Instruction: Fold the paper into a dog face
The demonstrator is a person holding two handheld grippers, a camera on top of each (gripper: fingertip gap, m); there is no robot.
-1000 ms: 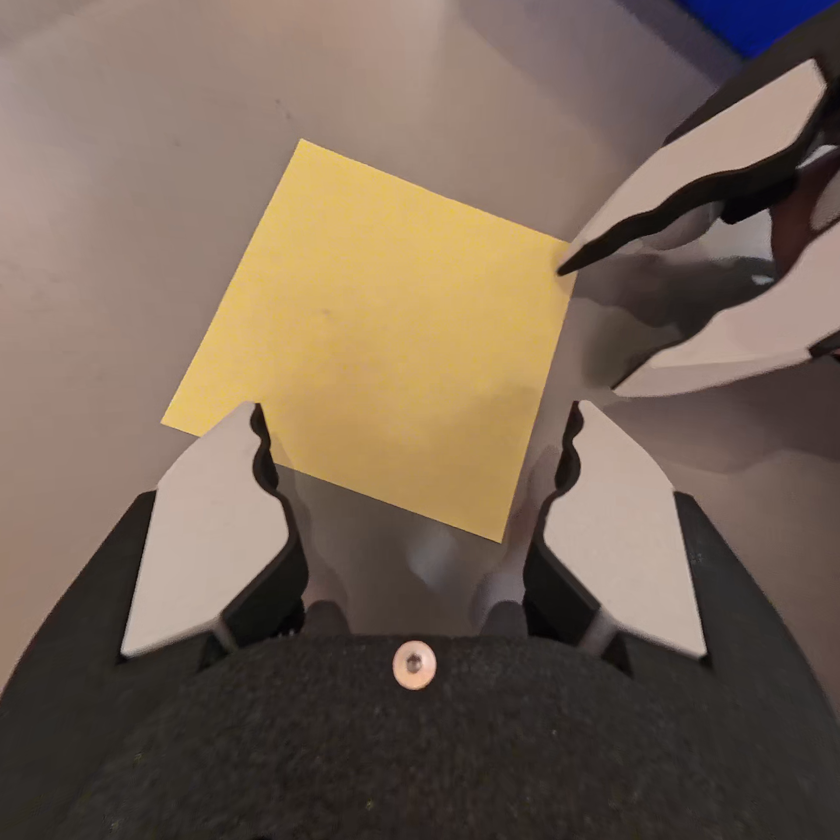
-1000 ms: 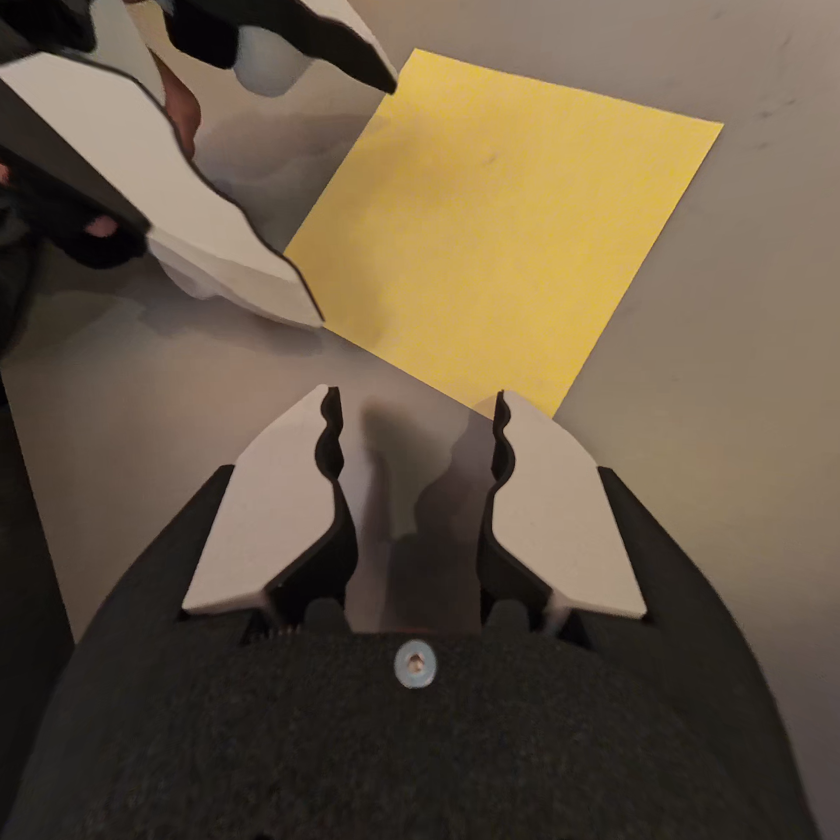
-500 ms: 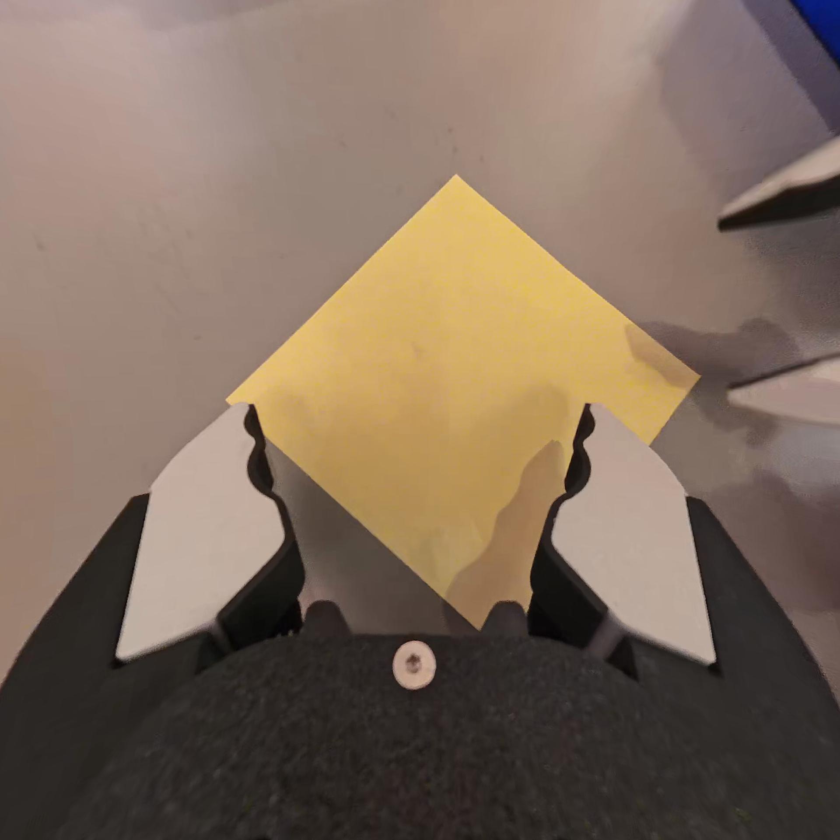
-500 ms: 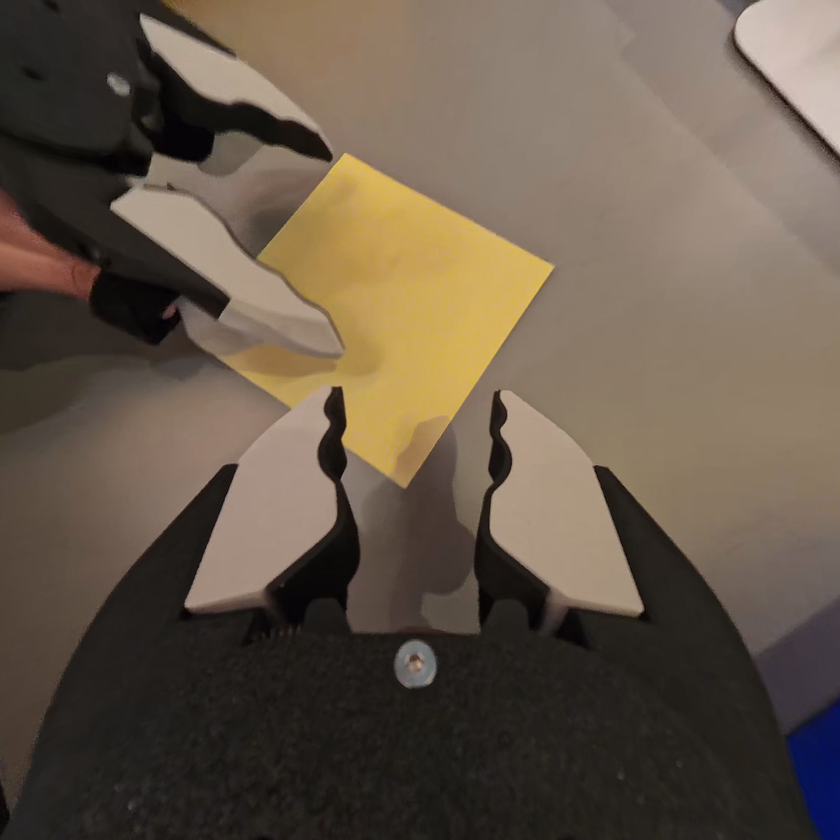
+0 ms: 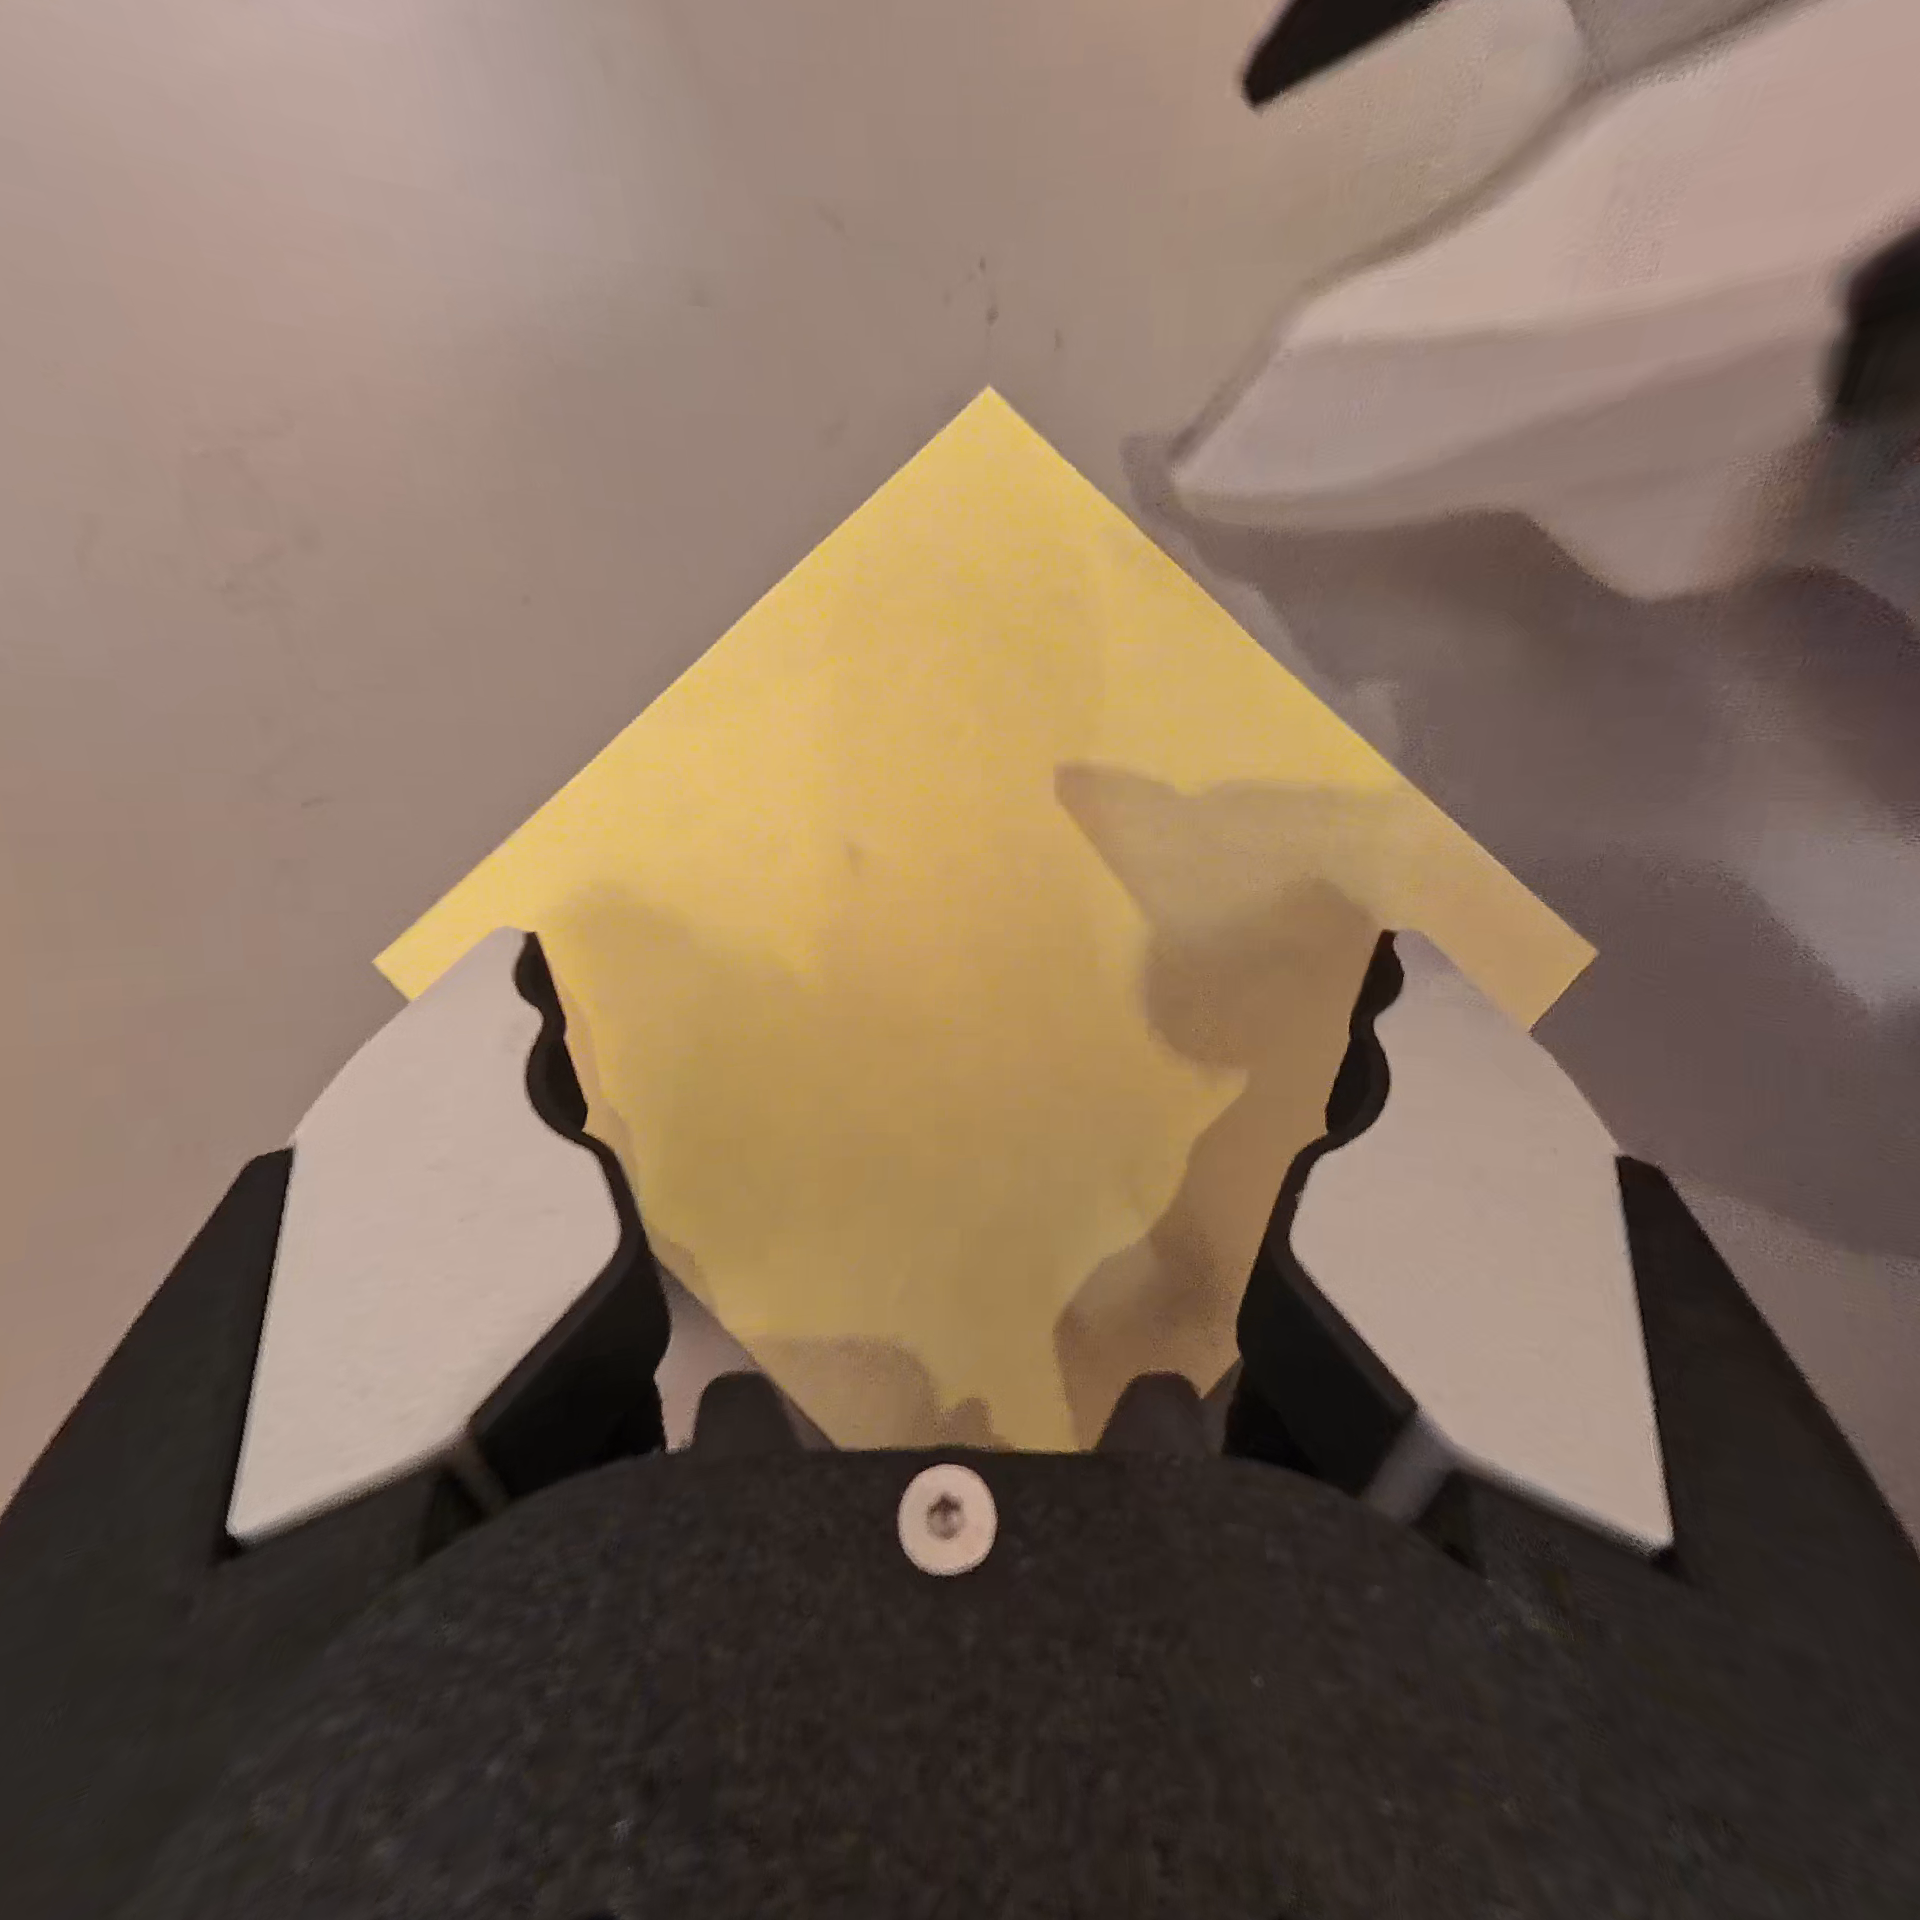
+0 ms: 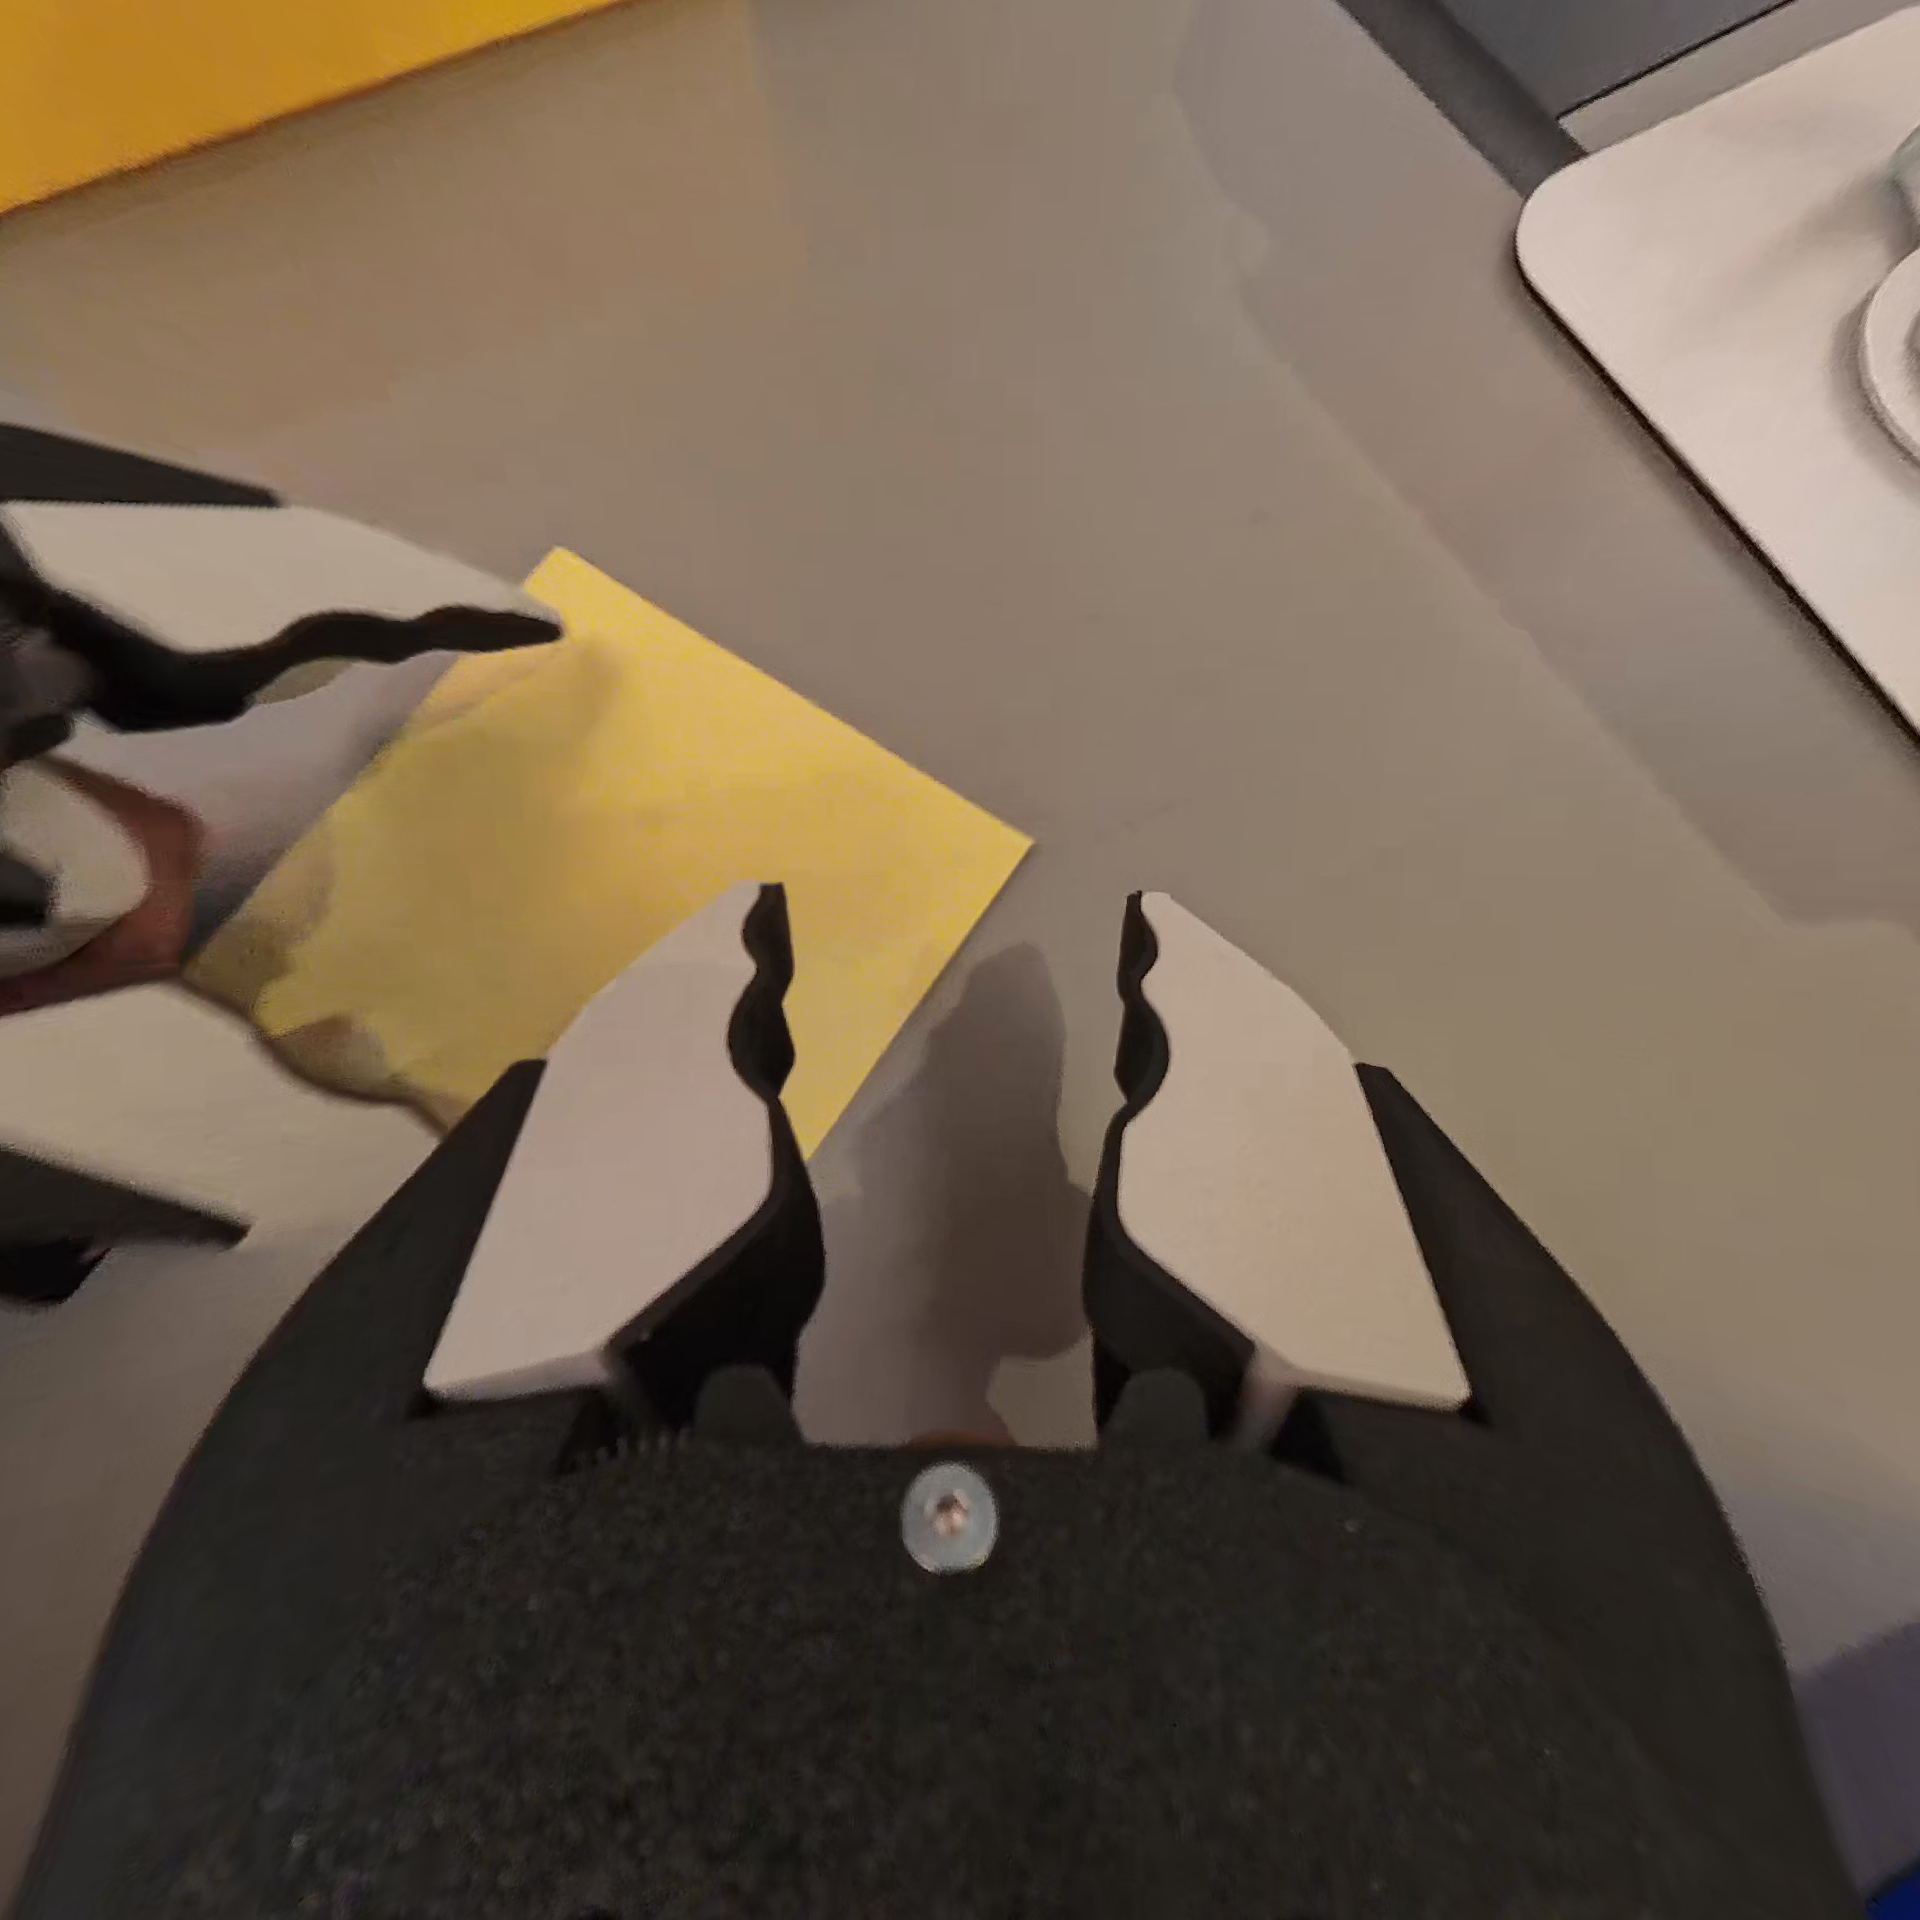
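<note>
A flat, unfolded yellow square of paper (image 5: 935,831) lies on the grey table, turned like a diamond in the left wrist view. My left gripper (image 5: 956,945) is open and empty, its jaws straddling the paper's near corner. The paper also shows in the right wrist view (image 6: 665,831), left of centre. My right gripper (image 6: 951,904) is open and empty, just off the paper's right corner, over bare table. The left gripper shows blurred at the left of the right wrist view (image 6: 156,831), over the paper's far side. The right gripper shows blurred at the upper right of the left wrist view (image 5: 1558,343).
A grey table (image 6: 1143,468) carries everything. A white tray or board (image 6: 1714,312) lies at the right edge of the right wrist view. A yellow-orange sheet (image 6: 208,73) lies at the upper left. A dark strip (image 6: 1455,83) runs beside the tray.
My left gripper has swung round and moved forward, so the paper's corner now sits between its open jaws. My right gripper has pulled back and turned right, off the paper. The paper stays flat.
</note>
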